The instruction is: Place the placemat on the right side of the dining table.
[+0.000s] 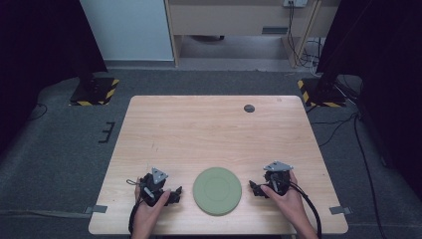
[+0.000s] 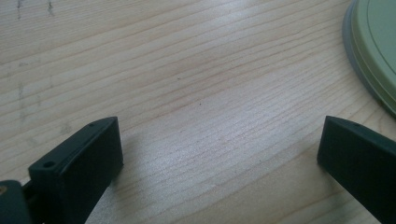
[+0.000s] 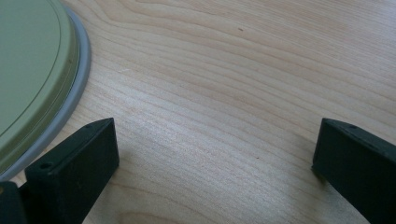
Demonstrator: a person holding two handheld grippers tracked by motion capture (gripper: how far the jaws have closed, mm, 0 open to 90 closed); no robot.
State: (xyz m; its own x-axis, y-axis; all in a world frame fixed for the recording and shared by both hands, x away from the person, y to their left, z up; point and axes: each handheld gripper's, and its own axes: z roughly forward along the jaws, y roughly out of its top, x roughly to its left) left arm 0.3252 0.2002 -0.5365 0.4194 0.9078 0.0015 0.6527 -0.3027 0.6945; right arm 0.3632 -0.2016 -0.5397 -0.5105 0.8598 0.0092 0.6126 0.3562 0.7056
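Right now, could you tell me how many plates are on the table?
1. The green plate lies flat near the table's front edge, between the left gripper and the right gripper. A grey rim beneath may mean a second.

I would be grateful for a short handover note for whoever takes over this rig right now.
Left gripper: open, nothing between the jaws, low over the table just left of the green plate.
Right gripper: open, holding nothing, just right of the plate.
The plate lies flat near the table's near edge, between the two grippers; a grey rim shows under its edge in both gripper views.
Done: nothing gripped so far.
Left: probably closing in on the plate from both sides.
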